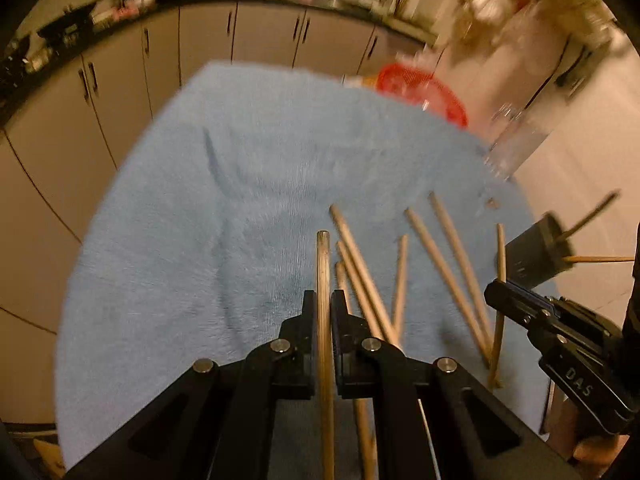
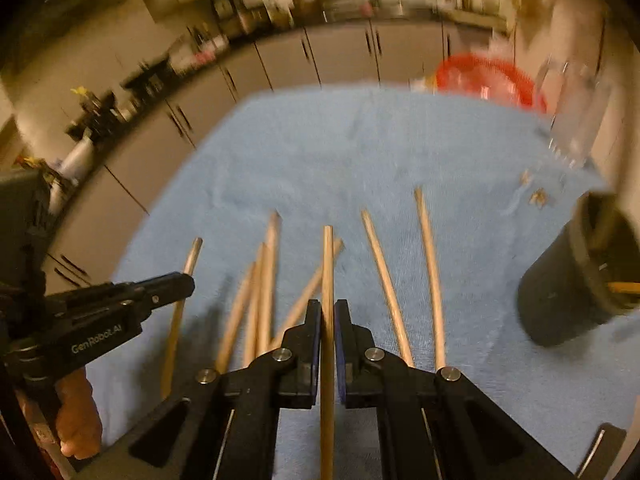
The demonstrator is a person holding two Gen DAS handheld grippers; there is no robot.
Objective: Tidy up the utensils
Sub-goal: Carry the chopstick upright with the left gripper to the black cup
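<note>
Chopsticks: each tool is closed on one, the left tool [image 1: 321, 300] on a chopstick [image 1: 323, 264], the right tool [image 2: 328, 308] on another [image 2: 327, 264], more lying loose on the blue towel [image 1: 200, 200] beneath. Best to keep both grips firm and tip each stick point-first into the black holder [image 2: 560, 280] ahead-right of the right tool. Only the right view shows the holder's mouth well; the left shows sticks protruding from it.

Matte black tongs [image 1: 323, 304] with silver pivot pins, white "GenRobot.AI" lettering, bare skin on the gripping hand [image 2: 76, 420].
</note>
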